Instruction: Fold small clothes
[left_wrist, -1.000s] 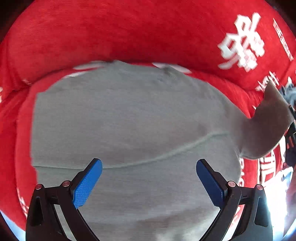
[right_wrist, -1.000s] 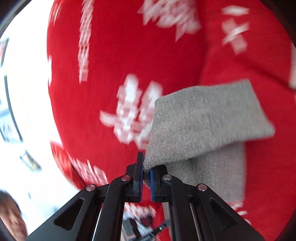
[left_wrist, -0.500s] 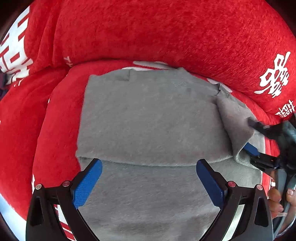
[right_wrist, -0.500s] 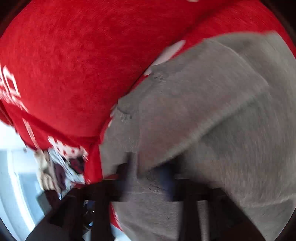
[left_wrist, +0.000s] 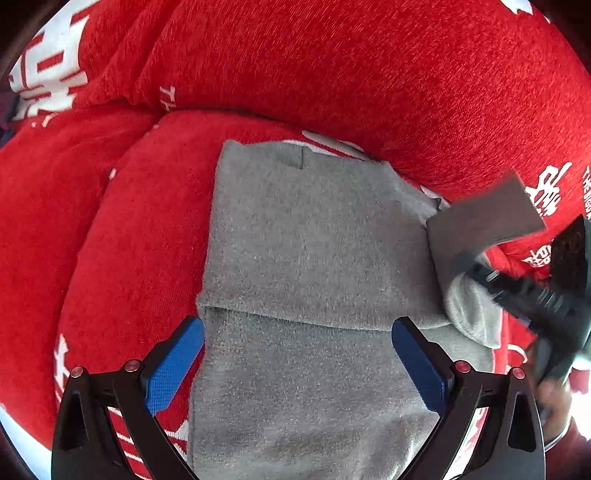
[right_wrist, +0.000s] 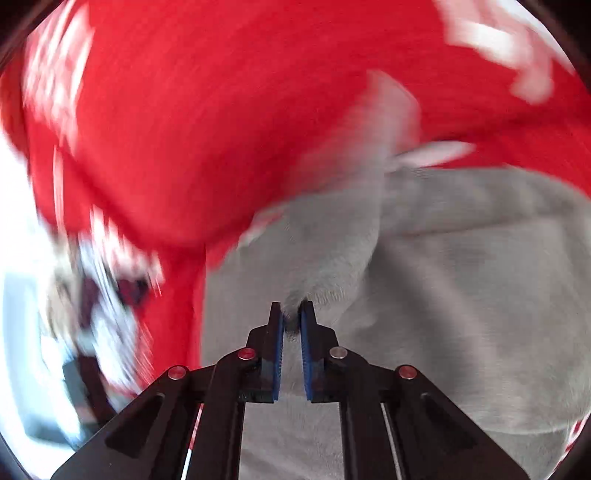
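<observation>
Grey garment folded across a red cushion, left gripper spread wide above it, right gripper pinching its lifted sleeve

My grey knit garment lies flat on the red cushion, its top layer folded down, one side flap lifted off the surface.
</observation>
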